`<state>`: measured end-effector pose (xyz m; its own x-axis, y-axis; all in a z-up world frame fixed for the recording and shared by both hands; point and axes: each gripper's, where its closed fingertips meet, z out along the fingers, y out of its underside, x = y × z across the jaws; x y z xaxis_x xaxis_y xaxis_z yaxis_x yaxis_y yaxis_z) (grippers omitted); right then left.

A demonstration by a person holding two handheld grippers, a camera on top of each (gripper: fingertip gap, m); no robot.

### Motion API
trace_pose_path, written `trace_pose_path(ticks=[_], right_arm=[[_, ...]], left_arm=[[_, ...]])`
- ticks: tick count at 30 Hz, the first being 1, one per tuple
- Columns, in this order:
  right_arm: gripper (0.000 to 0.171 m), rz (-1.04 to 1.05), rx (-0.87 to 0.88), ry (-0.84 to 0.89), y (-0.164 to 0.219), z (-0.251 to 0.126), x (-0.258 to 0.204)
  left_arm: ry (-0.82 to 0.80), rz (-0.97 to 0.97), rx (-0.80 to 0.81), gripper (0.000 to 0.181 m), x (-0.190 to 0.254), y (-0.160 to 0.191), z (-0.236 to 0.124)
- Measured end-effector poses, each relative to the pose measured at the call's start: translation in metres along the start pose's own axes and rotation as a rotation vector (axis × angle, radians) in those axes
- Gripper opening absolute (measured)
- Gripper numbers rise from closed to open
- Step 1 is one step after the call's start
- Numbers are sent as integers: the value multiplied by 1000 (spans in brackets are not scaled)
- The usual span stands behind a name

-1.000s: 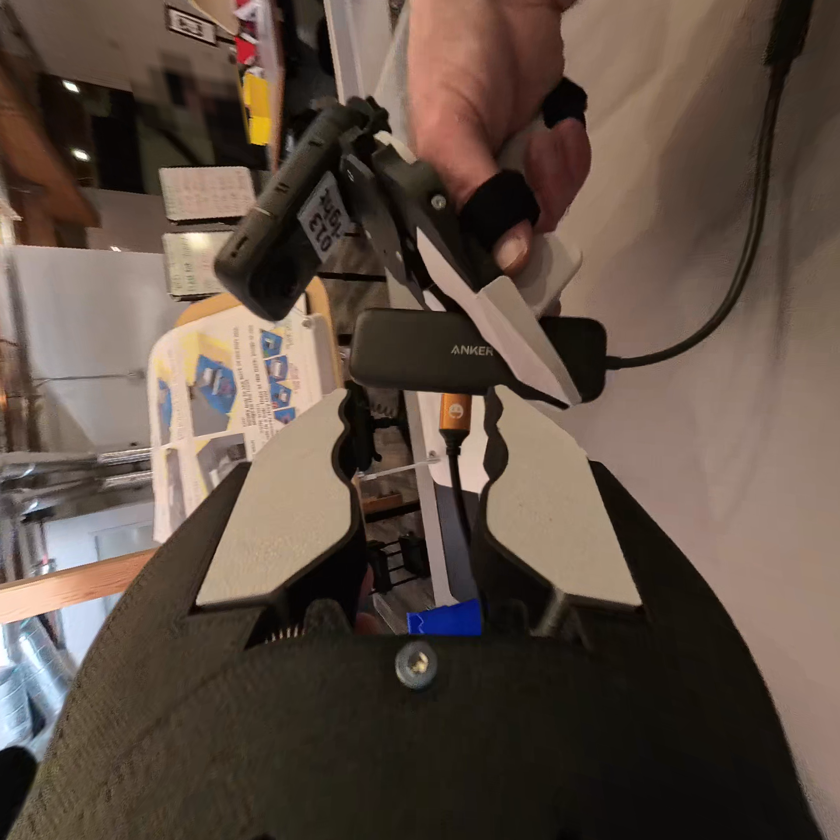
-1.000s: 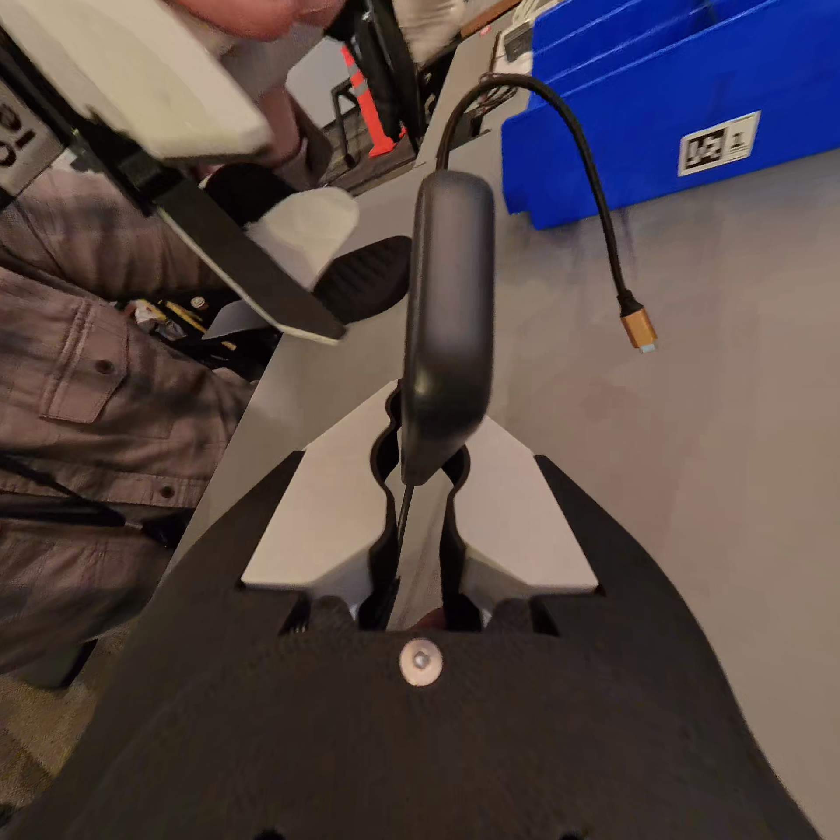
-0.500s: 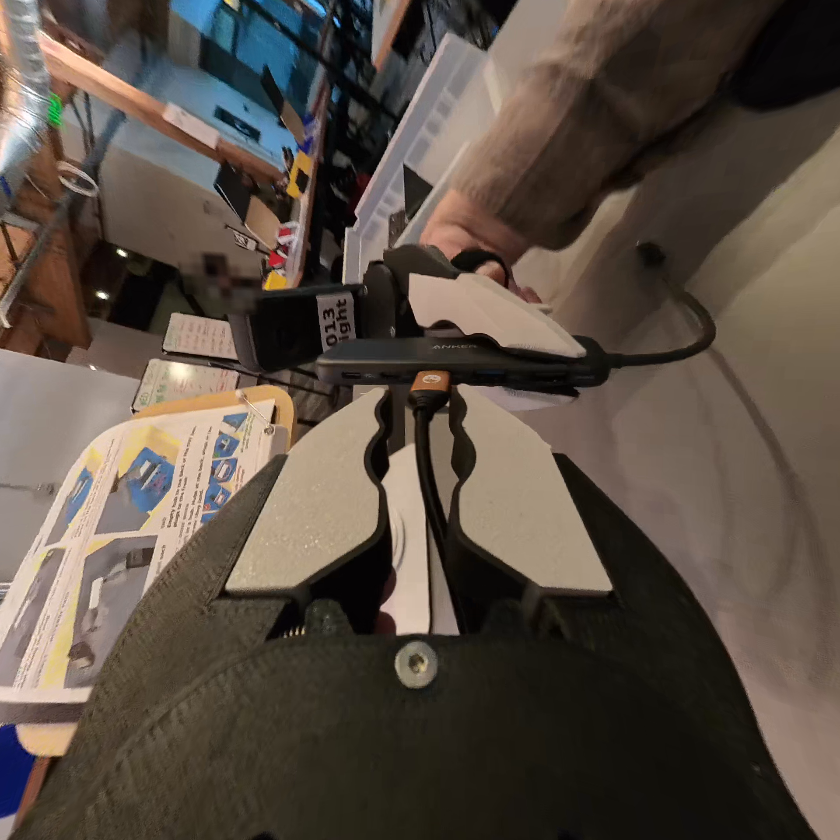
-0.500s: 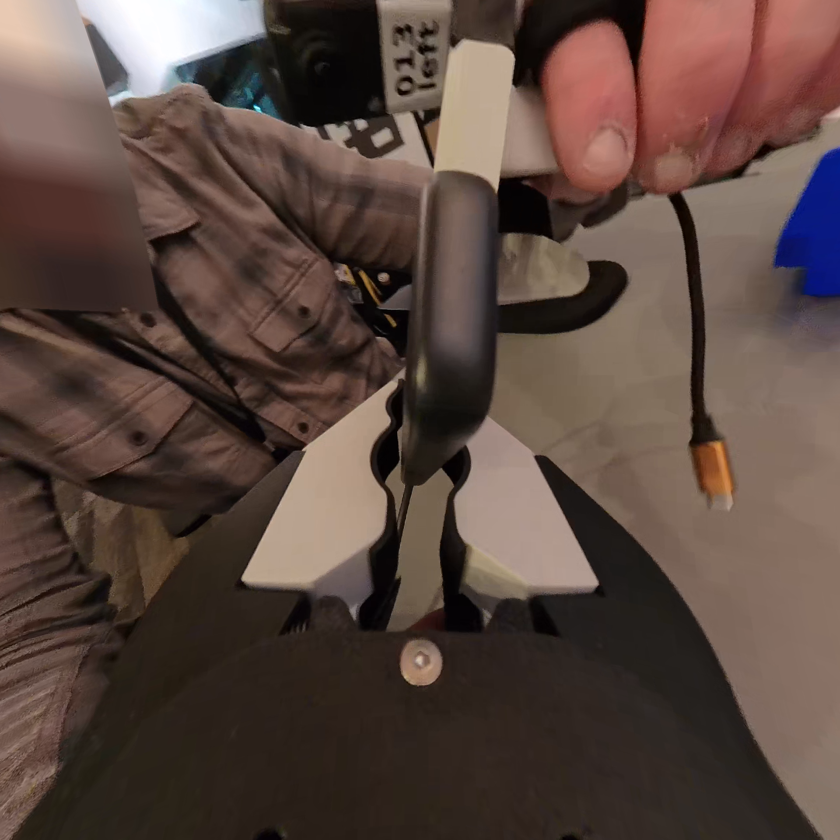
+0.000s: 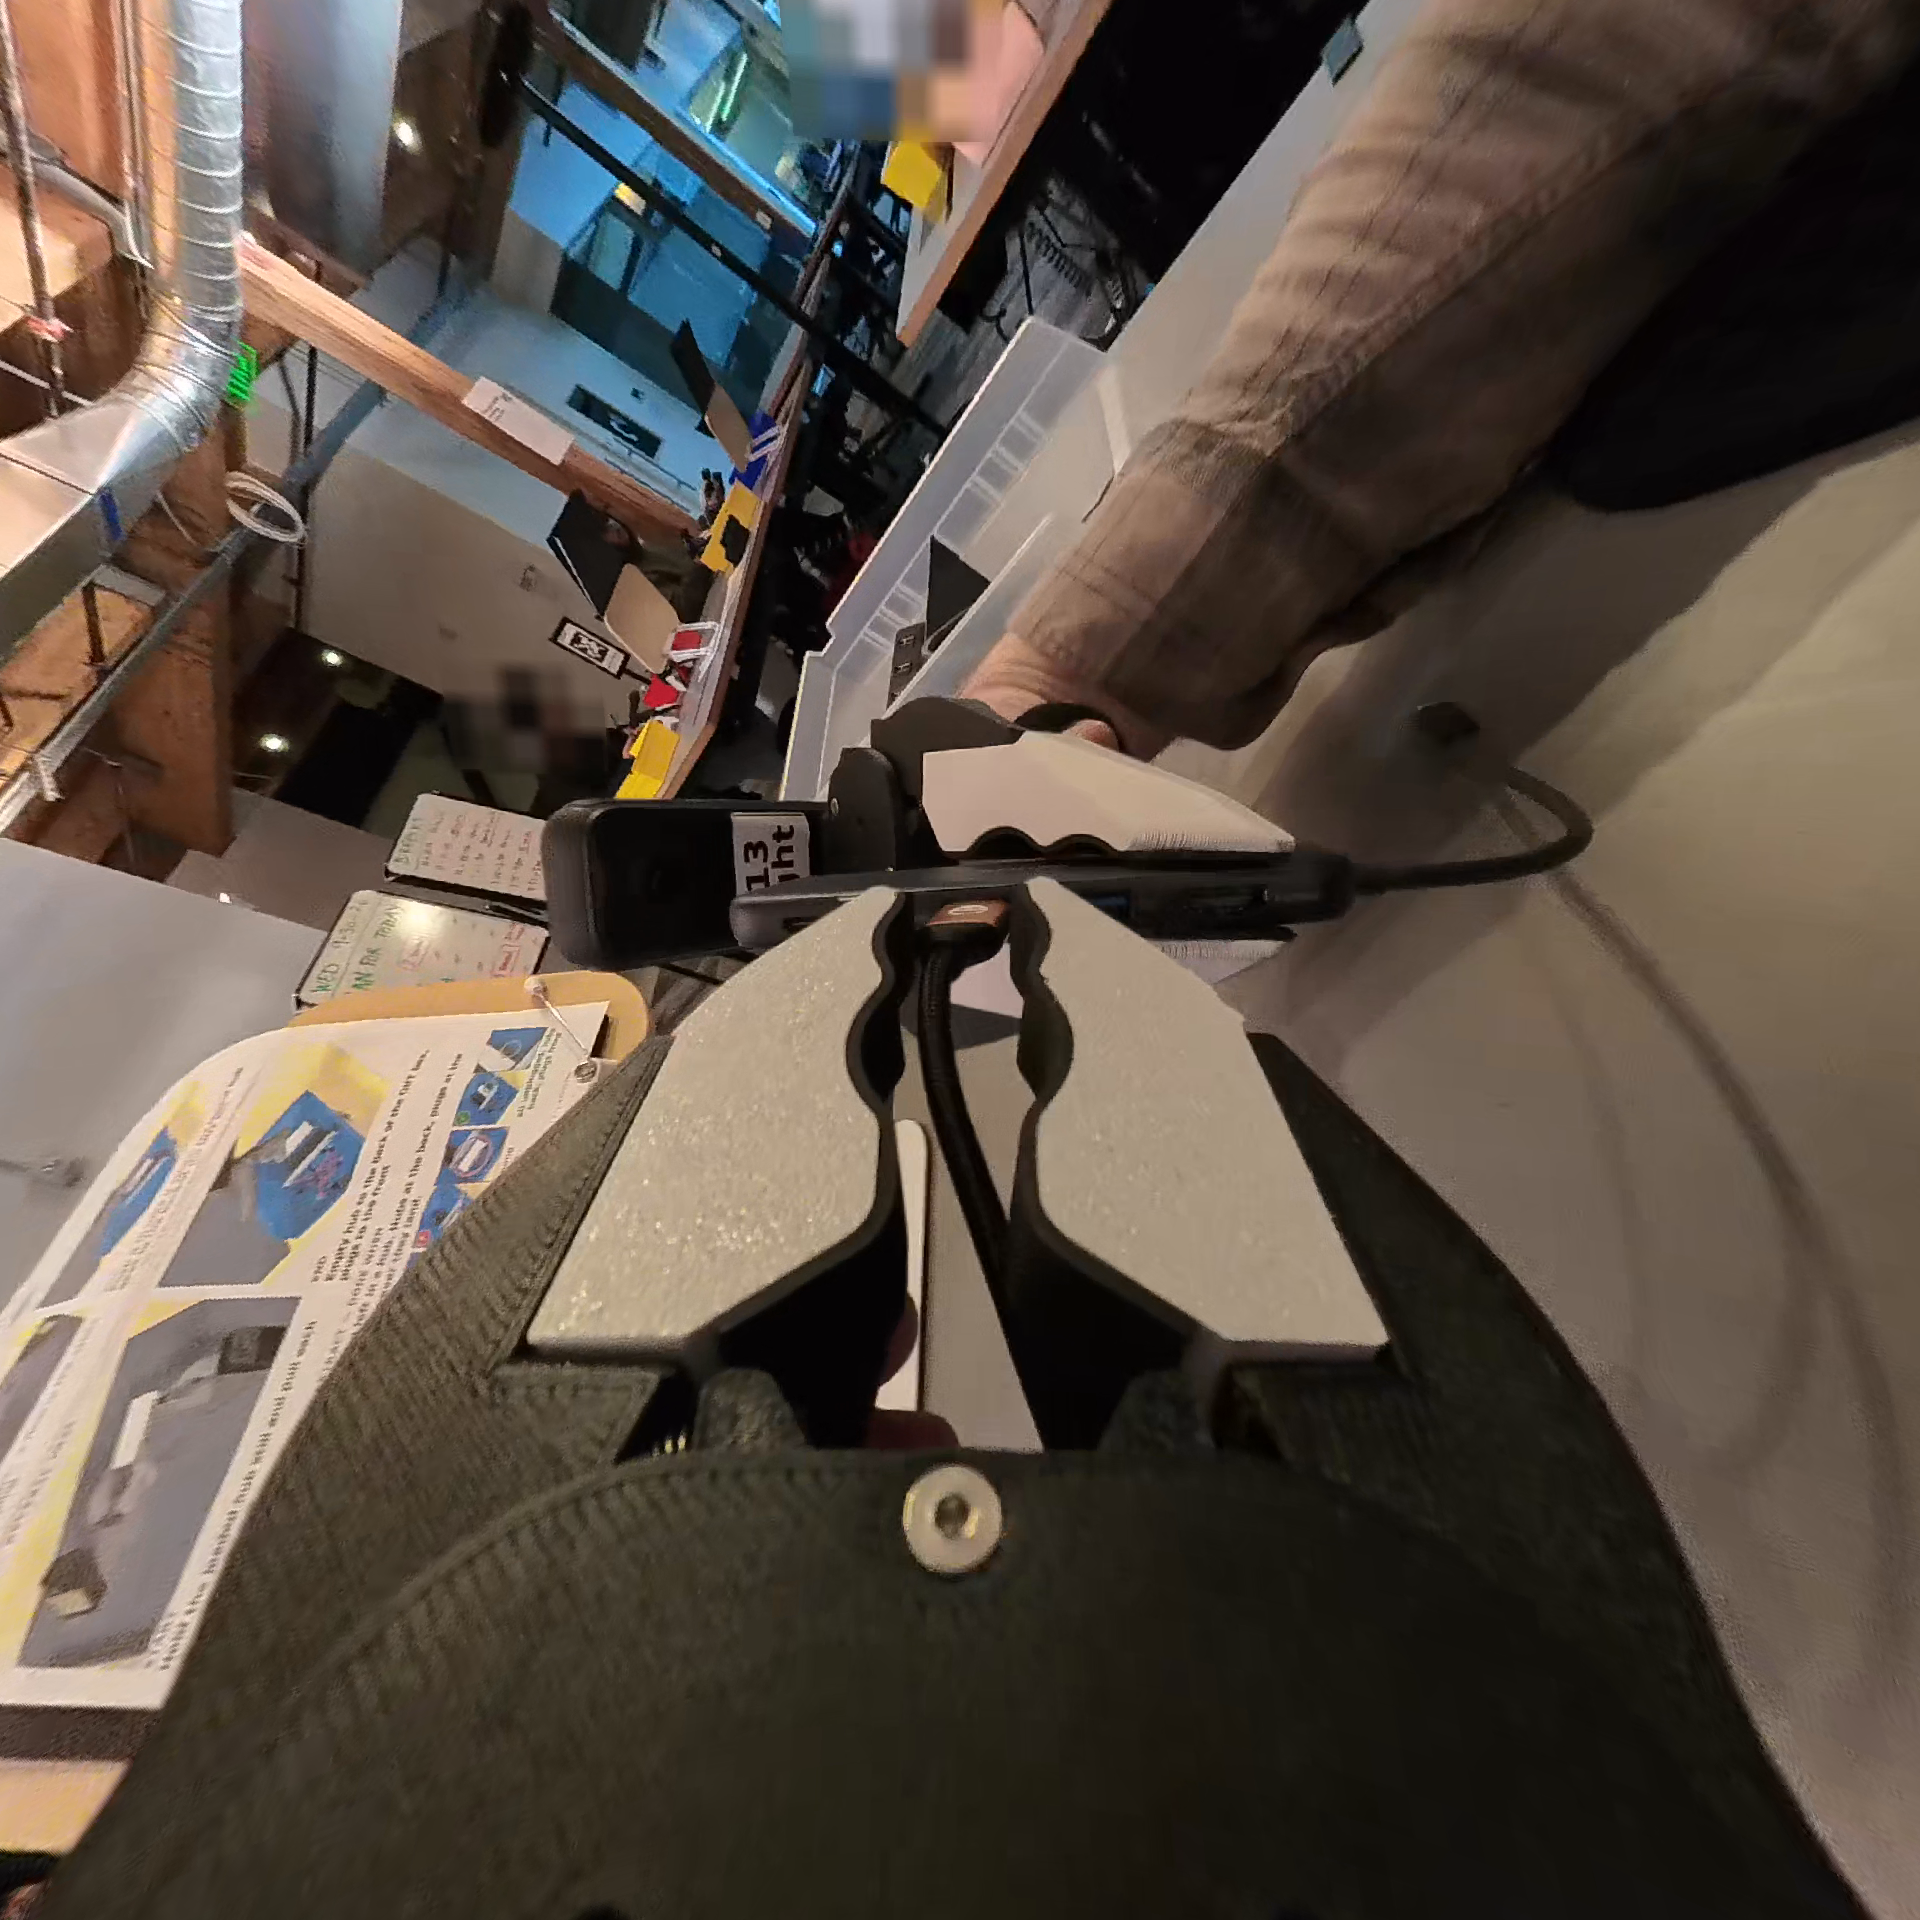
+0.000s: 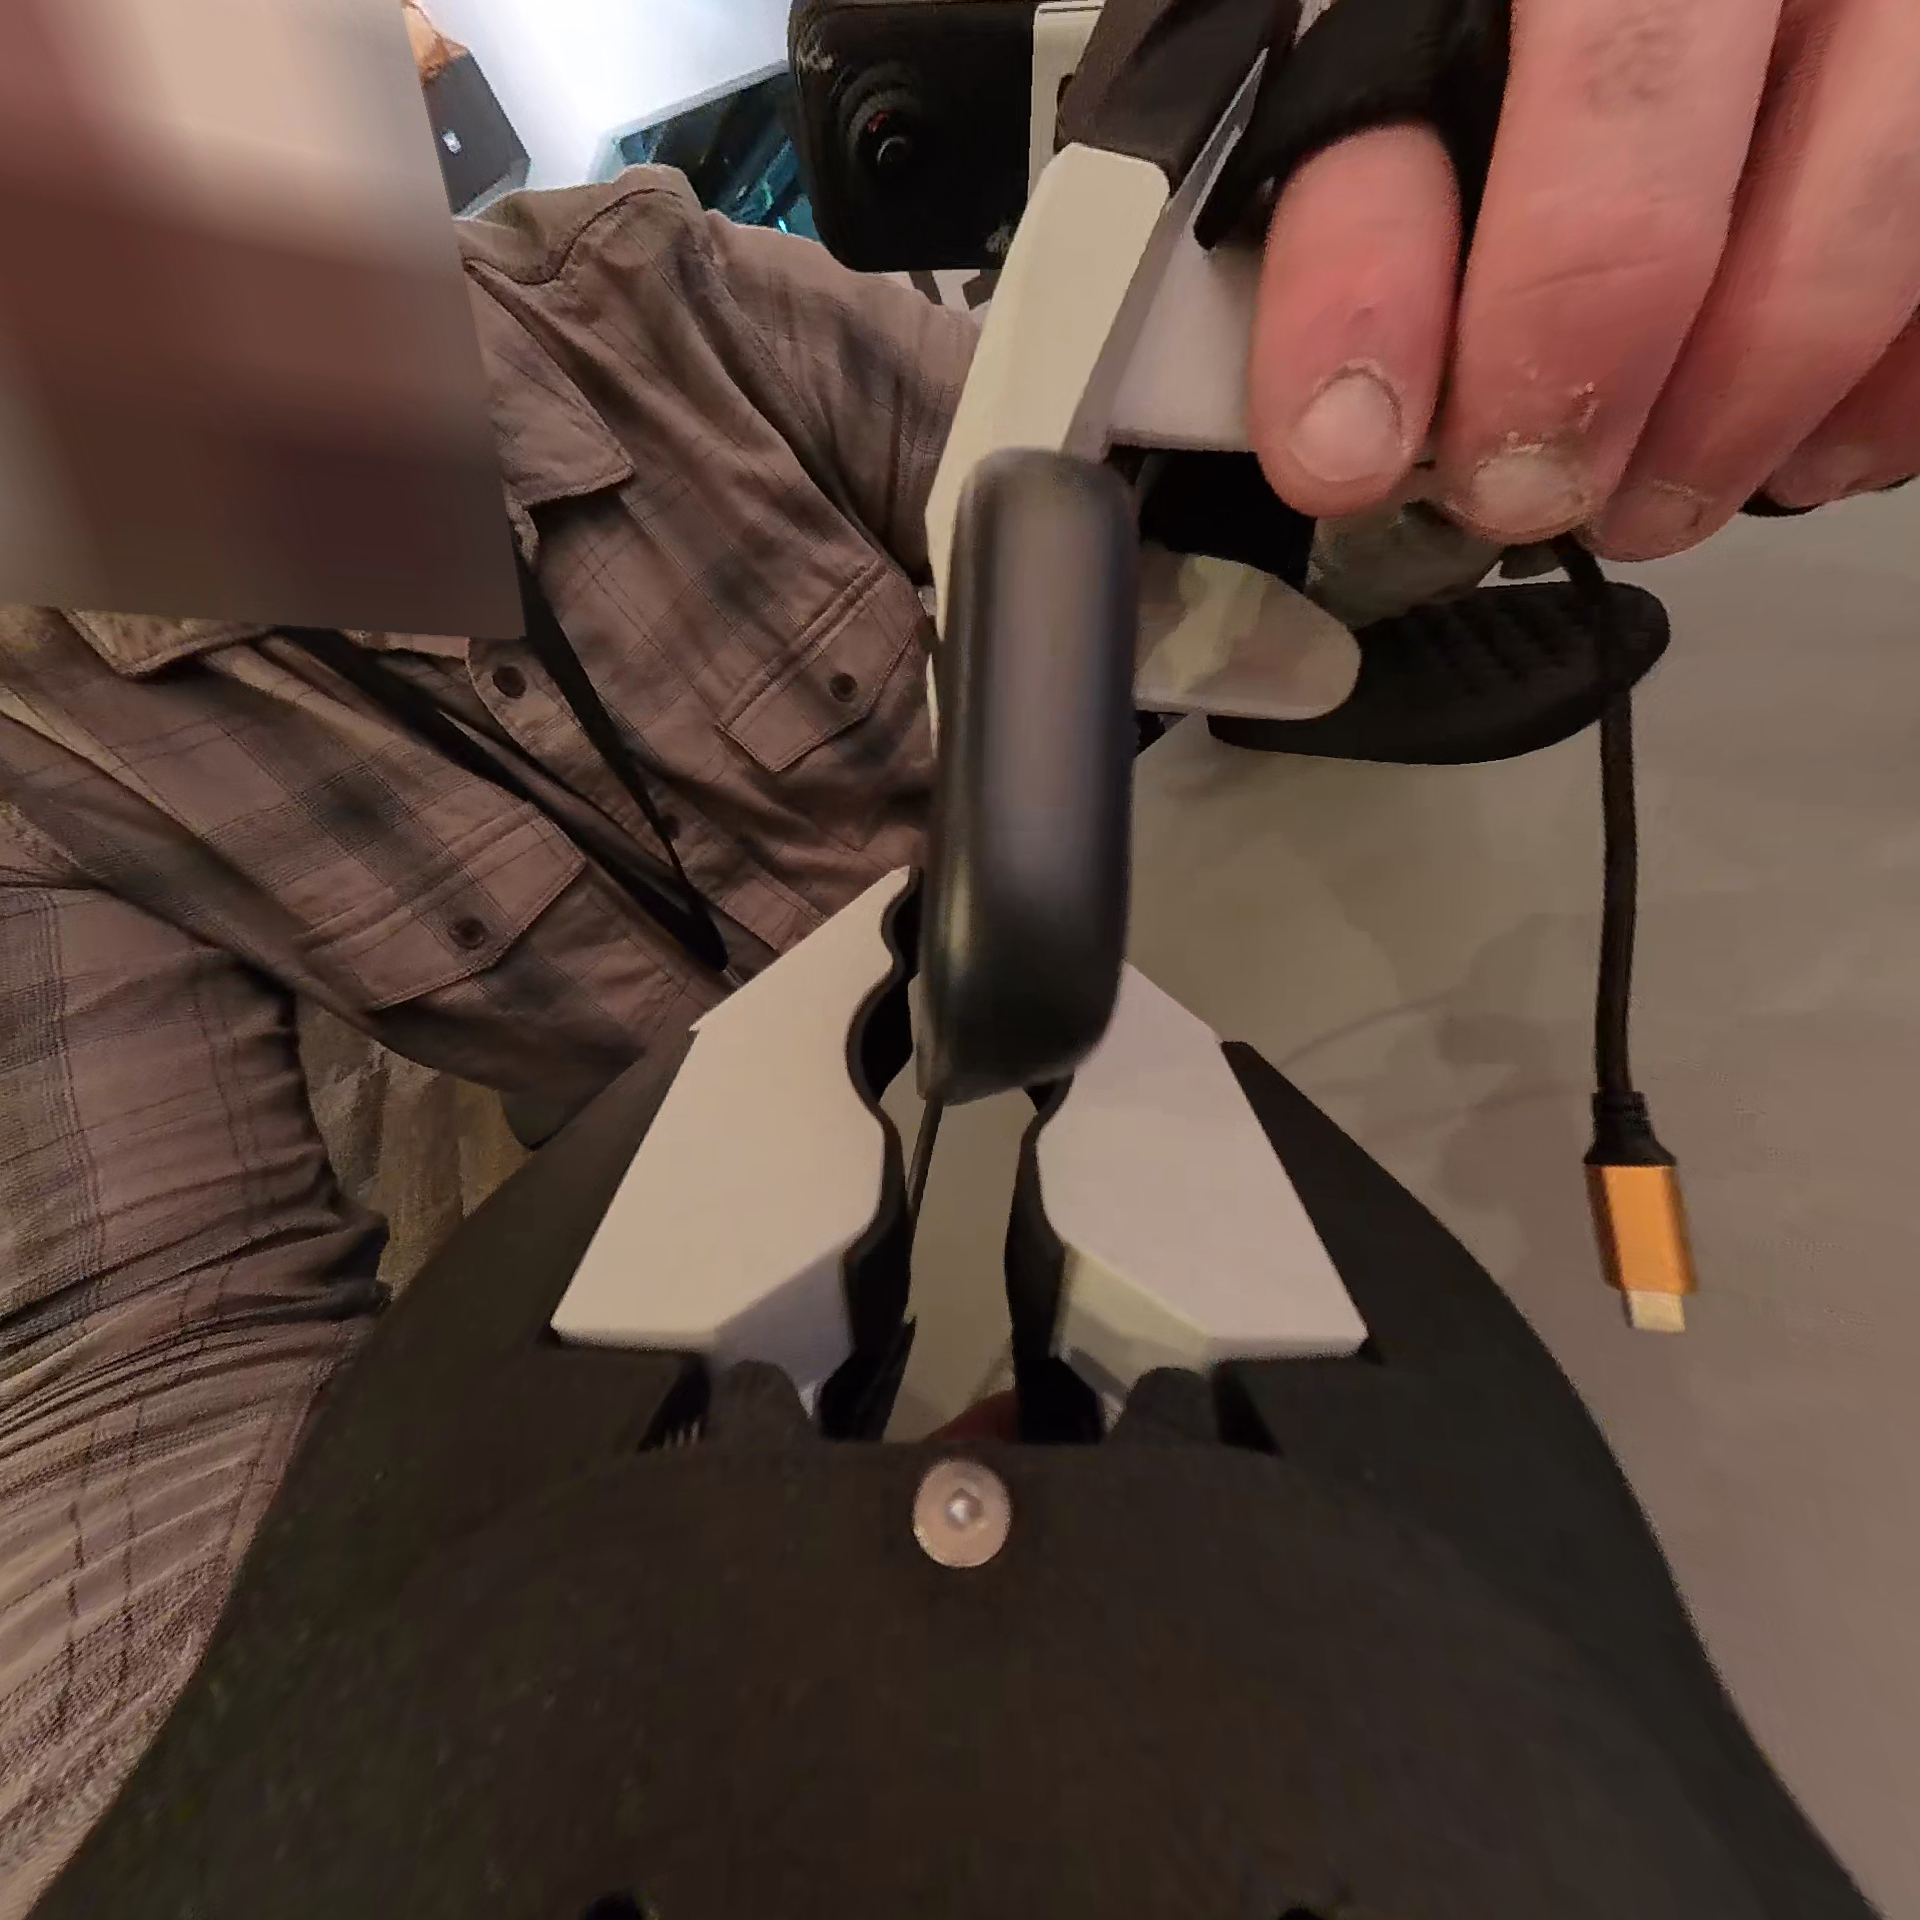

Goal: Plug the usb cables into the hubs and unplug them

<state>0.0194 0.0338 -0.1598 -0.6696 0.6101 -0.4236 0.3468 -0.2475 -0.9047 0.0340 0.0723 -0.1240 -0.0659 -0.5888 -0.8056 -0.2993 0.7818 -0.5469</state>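
The left tool [image 5: 961, 935] is narrowed onto an orange-collared usb plug [image 5: 964, 918], its grey fingers [image 5: 769, 1122] pinching the plug from both sides while the braided black cable [image 5: 961, 1101] runs back between them toward the tool's body. The plug's tip sits at the long edge of a dark, flat hub [image 5: 1174, 902], at one of its ports; how deep it is seated cannot be told, since the fingertips cover the joint.

The right tool [image 6: 987, 997] grips that same hub [image 6: 1029, 769] by one short end — seen edge-on from its own camera, the hub stands up between the white fingers [image 6: 769, 1164], pressed on both flat faces. From the left wrist view the right tool [image 5: 1081, 821] shows farther off, clamped over the hub's top and bottom, with a person's hand and plaid sleeve [image 5: 1351, 395] behind it. The hub's own lead [image 5: 1496, 862] curves away over the pale grey counter [image 5: 1662, 1143].

In the right wrist view a hand [image 6: 1579, 239] holds the left tool just above the hub, and a second cable end with an orange plug [image 6: 1642, 1236] hangs free — touching nothing — over the counter. A printed instruction sheet [image 5: 208, 1299] lies to the left tool's left.
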Motion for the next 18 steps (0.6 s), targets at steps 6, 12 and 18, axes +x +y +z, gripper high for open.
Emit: trace_pose_path(ticks=[6,12,18], right_arm=[[9,6,-25,-7,4,3,-1],[8,23,-55,12,10,3,3],[20,9,-26,152,0,-6,21]], left_arm=[[44,-55,-7,17,6,3,1],[72,-53,-49,17,11,8,3],[17,-112,-61,16,1,15,-1]])
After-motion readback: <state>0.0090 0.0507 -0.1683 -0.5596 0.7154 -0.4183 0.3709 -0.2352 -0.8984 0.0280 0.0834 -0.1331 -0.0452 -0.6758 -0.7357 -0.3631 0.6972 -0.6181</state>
